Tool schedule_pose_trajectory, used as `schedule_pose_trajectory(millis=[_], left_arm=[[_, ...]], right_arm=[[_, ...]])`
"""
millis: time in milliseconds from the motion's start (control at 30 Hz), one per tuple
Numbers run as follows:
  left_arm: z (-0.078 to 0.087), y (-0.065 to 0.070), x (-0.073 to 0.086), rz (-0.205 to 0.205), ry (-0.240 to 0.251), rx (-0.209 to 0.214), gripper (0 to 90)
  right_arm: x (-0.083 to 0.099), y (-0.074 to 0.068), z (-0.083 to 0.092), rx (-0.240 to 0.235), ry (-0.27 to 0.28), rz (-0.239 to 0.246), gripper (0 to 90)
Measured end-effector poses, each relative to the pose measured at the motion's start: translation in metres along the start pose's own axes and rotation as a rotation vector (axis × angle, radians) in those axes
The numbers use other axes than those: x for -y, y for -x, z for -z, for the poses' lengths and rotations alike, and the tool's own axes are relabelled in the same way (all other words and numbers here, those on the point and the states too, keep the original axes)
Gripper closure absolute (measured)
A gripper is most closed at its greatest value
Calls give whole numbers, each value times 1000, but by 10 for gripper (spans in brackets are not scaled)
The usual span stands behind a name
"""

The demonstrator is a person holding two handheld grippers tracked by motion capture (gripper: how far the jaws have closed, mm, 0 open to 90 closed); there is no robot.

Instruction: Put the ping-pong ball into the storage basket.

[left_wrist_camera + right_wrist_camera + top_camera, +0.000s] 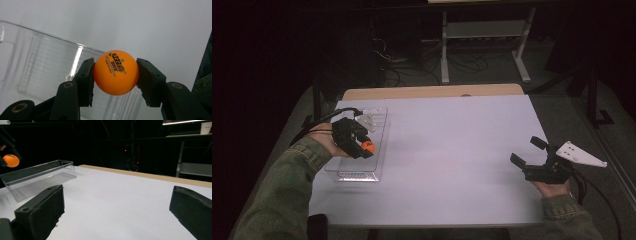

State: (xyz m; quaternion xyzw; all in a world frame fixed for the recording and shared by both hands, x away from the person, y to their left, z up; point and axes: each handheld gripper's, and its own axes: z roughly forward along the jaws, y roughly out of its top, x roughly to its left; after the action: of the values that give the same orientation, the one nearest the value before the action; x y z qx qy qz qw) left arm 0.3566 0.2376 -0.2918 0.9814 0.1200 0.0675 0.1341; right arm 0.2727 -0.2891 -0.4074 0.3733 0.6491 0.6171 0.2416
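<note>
High view: white table (452, 160), dark room, cables (412, 65).

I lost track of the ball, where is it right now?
The orange ball is clamped in the left gripper, held above the clear tray at the table's left side in the high view.

From my high view the left gripper (357, 142) covers most of the orange ball (369, 147) and part of the clear tray (379, 150). My left gripper view cuts the tray off at the left edge, and the ball's small print is unreadable.
</note>
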Motion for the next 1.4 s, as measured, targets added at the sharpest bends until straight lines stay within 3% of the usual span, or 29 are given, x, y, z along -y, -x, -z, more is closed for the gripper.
schedule_pose_trajectory(millis=[400,1400], left_arm=[[-23,-5,14,33,-11,31,506],[-66,-15,25,65,-60,85,505]], right_arm=[[0,0,0,6,2,2,0],[0,0,0,1,1,5,0]])
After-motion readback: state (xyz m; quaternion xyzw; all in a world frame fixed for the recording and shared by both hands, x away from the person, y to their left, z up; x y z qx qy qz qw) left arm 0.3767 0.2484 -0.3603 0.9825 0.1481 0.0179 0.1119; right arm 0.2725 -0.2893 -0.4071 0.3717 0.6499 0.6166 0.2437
